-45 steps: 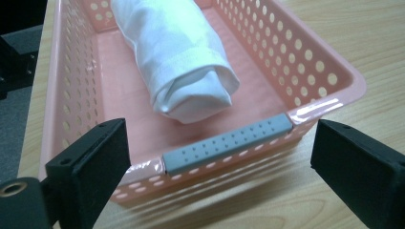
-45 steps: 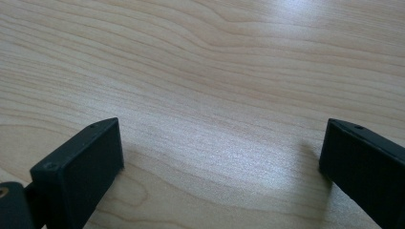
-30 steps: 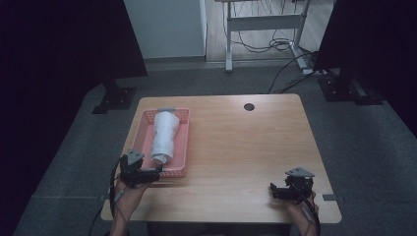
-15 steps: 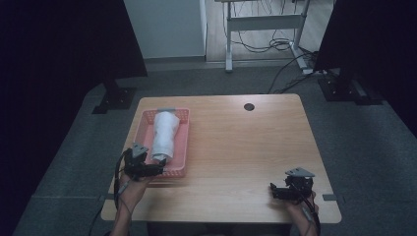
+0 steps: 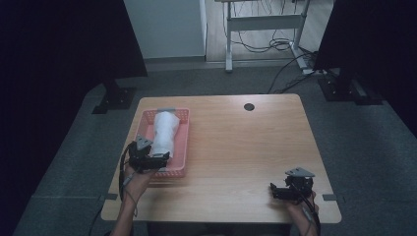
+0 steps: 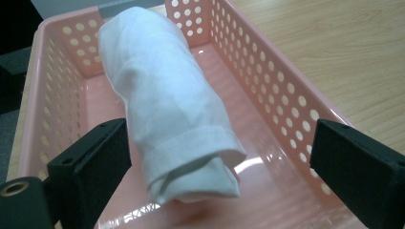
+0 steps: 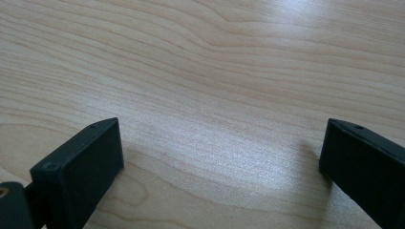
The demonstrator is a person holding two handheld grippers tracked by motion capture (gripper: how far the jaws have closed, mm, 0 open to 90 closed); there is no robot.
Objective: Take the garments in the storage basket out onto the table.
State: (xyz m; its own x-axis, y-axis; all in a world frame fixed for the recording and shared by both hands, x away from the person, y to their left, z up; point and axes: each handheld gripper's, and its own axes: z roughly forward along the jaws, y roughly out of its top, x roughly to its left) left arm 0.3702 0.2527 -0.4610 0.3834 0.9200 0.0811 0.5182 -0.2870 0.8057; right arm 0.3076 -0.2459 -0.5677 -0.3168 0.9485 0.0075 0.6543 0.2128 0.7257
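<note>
The rolled white cloth (image 6: 165,112) lies lengthwise in the pink basket (image 6: 282,95) at the table's (image 5: 236,147) left side. The left gripper (image 6: 219,162) hangs over the basket's near end, jaws spread wide and empty, one on each side of the cloth's near tip. To take it well, the person should lower the jaws until they straddle the roll behind its hem, keeping the right jaw inside the basket wall, then close firmly enough that the layers lift together. The right gripper (image 5: 290,188) rests wide open on bare wood at the near right, holding nothing. Since a second ago the left gripper has moved forward over the basket; the right has stayed put.
</note>
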